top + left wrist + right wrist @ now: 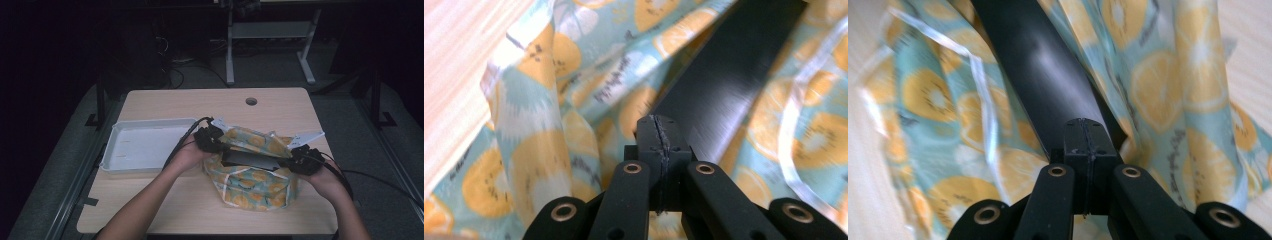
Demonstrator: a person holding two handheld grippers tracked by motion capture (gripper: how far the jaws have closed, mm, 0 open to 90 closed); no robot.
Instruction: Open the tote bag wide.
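Both grippers' fingers are pressed fully together, each pair pinching an end of a flat black panel. In the left gripper view, the left gripper [658, 131] has its fingertips [647, 135] closed with no gap, and the black panel [729, 75] runs away from them toward the upper right, lying among folds of the fruit-print bag [549, 100]. In the right gripper view, the right gripper [1087, 135] likewise shows its fingertips [1100, 140] clamped tight; the black panel [1043, 70] extends from them toward the upper left, with the fruit-print bag [1168, 85] on both sides of it.

High view: the left gripper [220, 145] and the right gripper [291, 161] face each other across the bag's open top, with the black panel [250, 159] spanning between them, level with the mouth of the fruit-print bag [250, 187]. The bag, teal with yellow fruit slices, sits on the wooden table [175, 210], near the front edge and right of centre. Its upper fabric rises behind the panel. A shallow white tray [145, 145] rests on the table just to the left of the bag; the left hand [187, 155] overlaps its near right corner. The right hand [325, 177] holds its gripper at the bag's right side. A round hole [251, 101] marks the table's far edge. Cables trail from both grippers.
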